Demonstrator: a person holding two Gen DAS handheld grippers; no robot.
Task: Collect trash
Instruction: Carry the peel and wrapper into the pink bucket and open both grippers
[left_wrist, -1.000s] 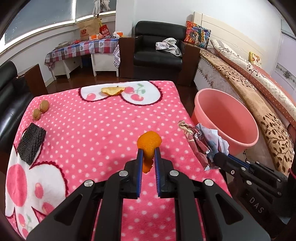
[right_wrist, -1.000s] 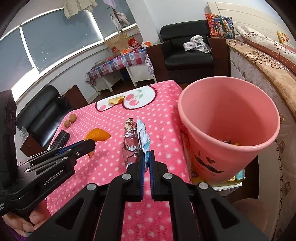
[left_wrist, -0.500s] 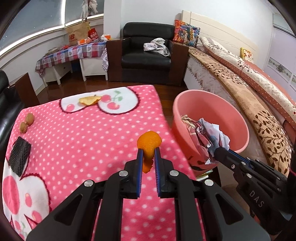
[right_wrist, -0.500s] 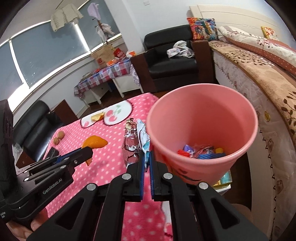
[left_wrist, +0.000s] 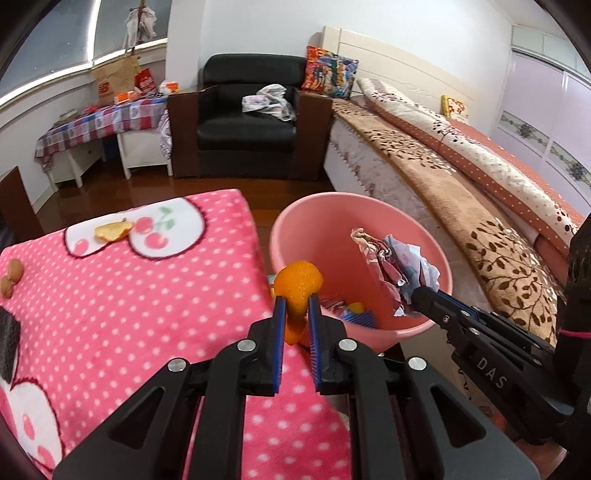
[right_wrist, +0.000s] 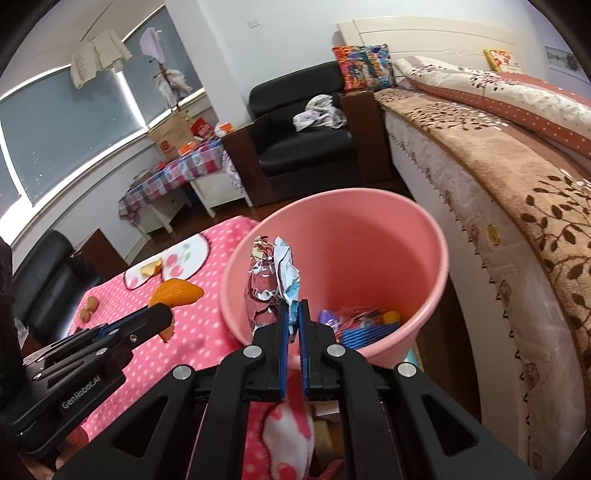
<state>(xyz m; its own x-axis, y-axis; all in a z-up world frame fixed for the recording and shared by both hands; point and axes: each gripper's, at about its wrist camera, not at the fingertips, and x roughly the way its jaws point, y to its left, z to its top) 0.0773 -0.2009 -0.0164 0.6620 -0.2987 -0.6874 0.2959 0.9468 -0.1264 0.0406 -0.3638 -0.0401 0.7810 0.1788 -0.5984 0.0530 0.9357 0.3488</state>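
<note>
The peel (left_wrist: 298, 283) between the blue pads (left_wrist: 279, 325) of the black left gripper (left_wrist: 295, 314) is bright orange. Just right of it the bin (left_wrist: 314, 229) is plain pink. The wrapper (right_wrist: 271, 280) ahead of the black right gripper (right_wrist: 291, 317) is crumpled silver, dark red and pale blue. Left of both, the blanket (left_wrist: 129, 295) is pink with white dots and a white patch bearing red cherries; a yellow peel (left_wrist: 112, 230) lies there. Far right, the bedcover (left_wrist: 461, 206) is tan with brown leaves.

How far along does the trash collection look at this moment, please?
Done: some wrappers already lie in the pink bin. In hand: left gripper holds orange peel, right gripper a crumpled wrapper. Left: yellow peel and nuts on the blanket.
</note>
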